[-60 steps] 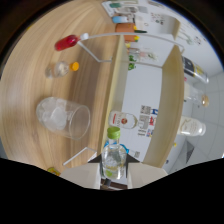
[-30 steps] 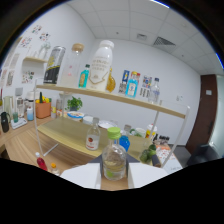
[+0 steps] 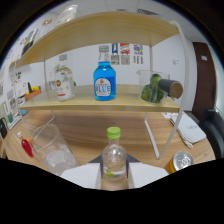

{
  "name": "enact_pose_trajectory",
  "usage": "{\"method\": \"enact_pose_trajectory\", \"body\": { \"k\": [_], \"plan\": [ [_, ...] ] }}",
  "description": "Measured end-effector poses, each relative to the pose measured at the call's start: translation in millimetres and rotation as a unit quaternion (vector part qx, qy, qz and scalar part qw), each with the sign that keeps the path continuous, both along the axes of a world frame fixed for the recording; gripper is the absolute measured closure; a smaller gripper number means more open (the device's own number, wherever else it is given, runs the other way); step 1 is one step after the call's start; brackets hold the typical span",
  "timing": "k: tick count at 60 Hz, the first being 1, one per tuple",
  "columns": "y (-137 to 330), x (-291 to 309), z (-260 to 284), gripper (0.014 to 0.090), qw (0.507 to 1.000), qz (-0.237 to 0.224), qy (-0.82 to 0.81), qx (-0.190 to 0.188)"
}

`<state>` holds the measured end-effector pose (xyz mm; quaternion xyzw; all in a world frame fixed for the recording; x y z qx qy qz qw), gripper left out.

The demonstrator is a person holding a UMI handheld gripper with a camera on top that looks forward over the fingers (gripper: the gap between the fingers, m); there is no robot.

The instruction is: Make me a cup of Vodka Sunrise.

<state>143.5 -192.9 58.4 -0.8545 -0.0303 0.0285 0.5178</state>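
A small clear bottle (image 3: 114, 152) with a green cap stands upright between my fingers, and my gripper (image 3: 114, 169) is shut on its lower body, holding it above the wooden table. Just ahead and to the left of the fingers sits a clear glass (image 3: 50, 150) with ice in it. On the shelf beyond, a blue bottle (image 3: 104, 82) stands in the middle. A clear bottle with a red label (image 3: 64, 84) stands to its left.
The wooden shelf (image 3: 100, 104) on white legs (image 3: 150, 135) spans the table ahead. A jar with green fruit (image 3: 156, 87) lies on its right end. A red object (image 3: 26, 146) lies left of the glass. A metal can (image 3: 181, 161) stands right of the fingers.
The view has swung level and come closer to the shelf, with the green-capped bottle still held. The blue bottle now stands straight ahead and the glass of ice has come into view at the left.
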Motion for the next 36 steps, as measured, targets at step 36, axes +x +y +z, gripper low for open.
{"method": "enact_pose_trajectory", "body": {
  "k": [36],
  "plan": [
    [-7.7,14.1,-43.1,0.0680,0.998,-0.018,-0.012,-0.058]
  ]
}}
